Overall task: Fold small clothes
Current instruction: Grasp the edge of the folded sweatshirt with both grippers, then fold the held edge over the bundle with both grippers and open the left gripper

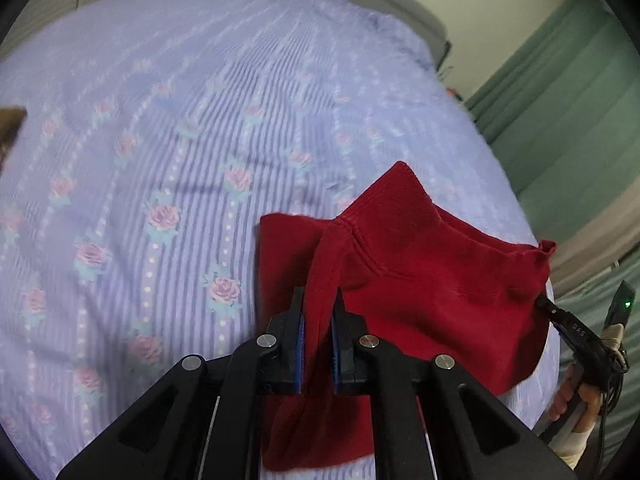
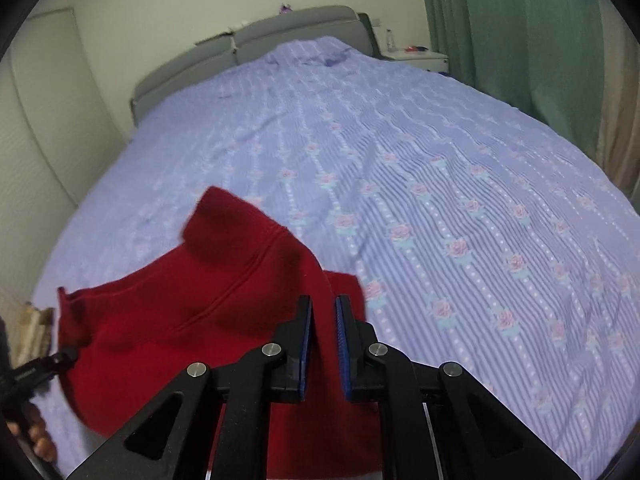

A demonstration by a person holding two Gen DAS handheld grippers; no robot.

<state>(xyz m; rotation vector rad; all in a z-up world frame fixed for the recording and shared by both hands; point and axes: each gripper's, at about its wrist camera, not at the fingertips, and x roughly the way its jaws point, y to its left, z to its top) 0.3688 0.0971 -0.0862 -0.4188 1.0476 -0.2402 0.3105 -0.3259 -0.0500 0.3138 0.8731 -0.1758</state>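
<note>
Red knit sweater (image 1: pixel 420 276) hangs lifted over the near end of the lilac rose-print bedspread (image 1: pixel 168 152), its two sides pinched by the left gripper (image 1: pixel 319 304) and the right gripper (image 2: pixel 323 312), each clamped on a fold of the cloth.

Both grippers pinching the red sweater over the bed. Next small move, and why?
Probably lower both together to spread it flat. The left gripper and right gripper each pinch a fold of the red sweater, which hangs bunched and partly lifted off the purple bedspread.
</note>
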